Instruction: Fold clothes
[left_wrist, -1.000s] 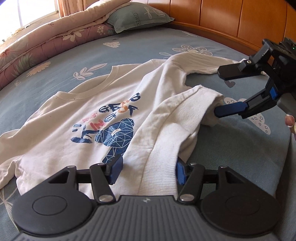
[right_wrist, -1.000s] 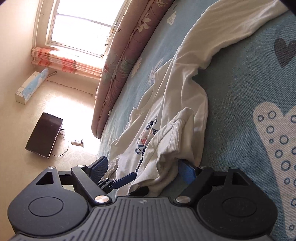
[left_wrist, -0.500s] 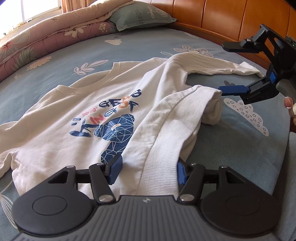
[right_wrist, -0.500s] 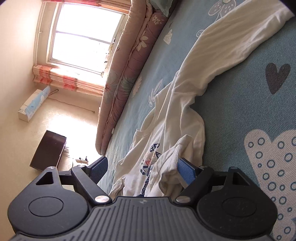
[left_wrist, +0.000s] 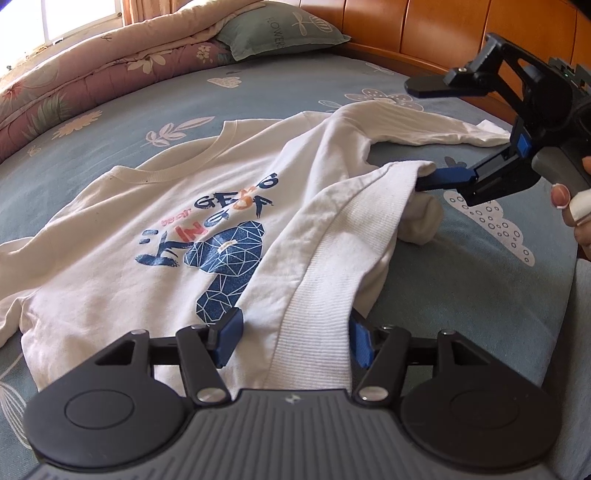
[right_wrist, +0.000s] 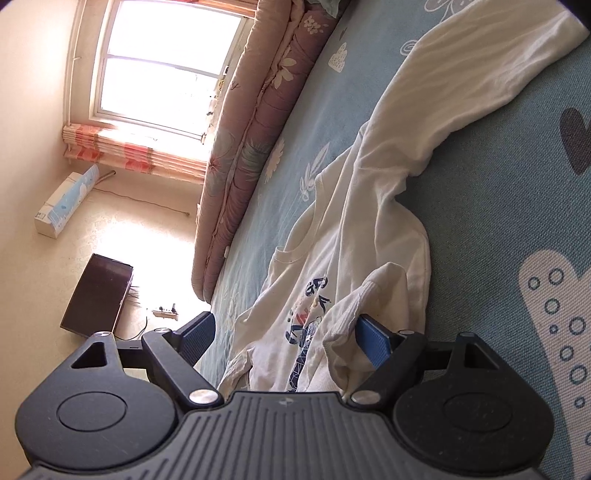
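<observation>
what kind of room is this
Most likely a bedroom. A white sweatshirt lies spread on a bed with a blue patterned sheet, a pillow and a rolled pink quilt along its edge, and a wooden headboard behind.

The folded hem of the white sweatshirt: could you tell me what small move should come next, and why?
Probably close the right hand-held gripper: it is open, its lower finger tucked under the hem corner, upper finger above. The left hand-held gripper brackets the near hem of the sweatshirt.
</observation>
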